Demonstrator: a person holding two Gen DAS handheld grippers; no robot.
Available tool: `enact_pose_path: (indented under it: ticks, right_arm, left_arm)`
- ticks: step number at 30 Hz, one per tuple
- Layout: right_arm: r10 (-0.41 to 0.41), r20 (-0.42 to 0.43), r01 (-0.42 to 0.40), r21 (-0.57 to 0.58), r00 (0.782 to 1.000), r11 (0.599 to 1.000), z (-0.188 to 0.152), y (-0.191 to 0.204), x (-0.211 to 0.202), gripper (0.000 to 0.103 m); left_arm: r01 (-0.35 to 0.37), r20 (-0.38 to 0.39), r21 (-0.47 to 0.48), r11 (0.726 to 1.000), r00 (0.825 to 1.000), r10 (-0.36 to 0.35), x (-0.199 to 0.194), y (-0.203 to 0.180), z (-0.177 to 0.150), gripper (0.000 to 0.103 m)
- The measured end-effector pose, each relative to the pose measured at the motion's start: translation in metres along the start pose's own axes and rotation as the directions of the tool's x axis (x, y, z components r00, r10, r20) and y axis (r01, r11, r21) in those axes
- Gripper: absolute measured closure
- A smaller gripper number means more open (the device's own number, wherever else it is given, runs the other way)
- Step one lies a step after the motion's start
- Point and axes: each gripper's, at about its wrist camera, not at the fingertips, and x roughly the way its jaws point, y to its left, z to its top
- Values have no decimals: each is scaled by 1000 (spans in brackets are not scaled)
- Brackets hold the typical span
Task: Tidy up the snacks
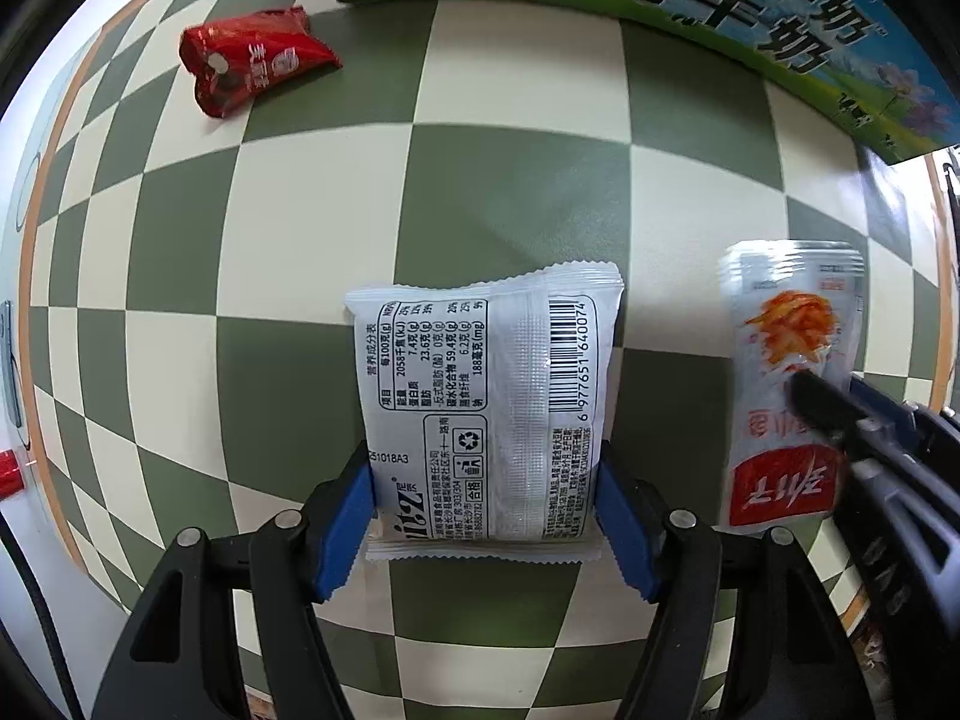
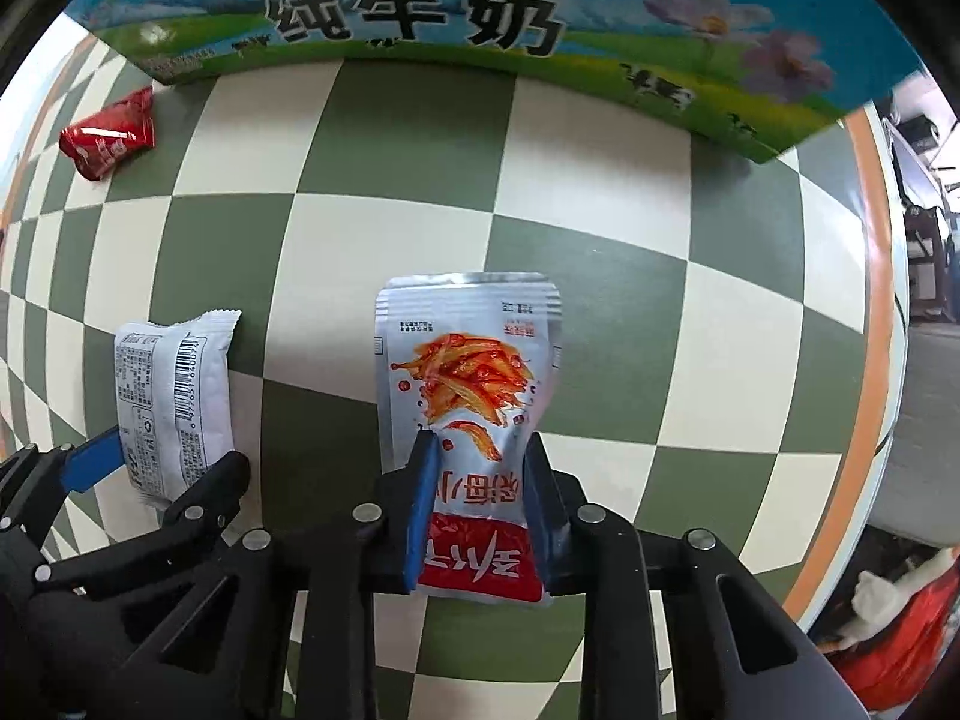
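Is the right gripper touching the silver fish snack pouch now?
Touching. In the right wrist view, the right gripper has both blue pads pressed against the sides of the pouch, and the foil is pinched narrower between them.

The left gripper is matte black plastic, its two fingers faced with bright blue pads. Each black linkage arm carries a round silver pin at its joint, two to a side. Triangular cut-outs lighten the arms toward six o'clock. The right gripper is the same build: black frame, blue pads, silver pins, slotted arms. A thin black cable runs at eight o'clock in the left view.
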Motion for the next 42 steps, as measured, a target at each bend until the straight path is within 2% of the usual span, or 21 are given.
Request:
enact_pose_path:
  ticks: [1,3,9,10,13,20,21,23,30,36,39,42]
  right_arm:
    - [8,3,-8,4,1000,1000,-8,1,-6,92]
    - [43,13,-43,26,999,999,-27,-6,-11,93]
    - [99,55,-103,74,994,992,-38,-29,-15,97]
    - [106,63,-111,79,992,991,-52,-37,-25,99]
    - [129,94,-138,94,987,986,-55,-50,-37,100]
    - [165,156,-182,104,974,978,-66,-66,-74,100]
    - [172,163,-191,107,972,976,-70,-56,-82,100]
    - [187,183,-209,109,965,972,-66,-54,-97,100]
    - [229,286,-266,98,930,959,-51,-74,-191,100]
    - [257,380,-314,96,889,945,-13,-86,-259,100]
    - [264,411,-332,103,872,938,9,-93,-274,100]
    - [265,426,-342,115,865,933,34,-99,-278,100]
  left_arm:
    - [5,2,0,1000,1000,-5,-1,0,0,36]
    - [18,9,6,1000,1000,-18,-6,-8,3,36]
    - [31,22,16,999,999,-31,-16,-13,8,36]
    - [34,22,17,999,999,-35,-17,-11,9,36]
    - [47,28,17,999,998,-48,-27,-10,11,36]
    - [102,85,27,994,991,-104,-76,-3,0,36]
    - [110,97,32,993,989,-113,-84,-2,1,36]
    - [128,125,43,991,983,-132,-105,-1,3,36]
    - [181,235,87,980,952,-196,-186,-5,18,36]
    - [210,290,118,971,928,-236,-230,-13,65,36]
    - [228,286,117,967,924,-253,-236,-13,94,36]
    - [237,265,103,966,930,-256,-232,-11,128,36]
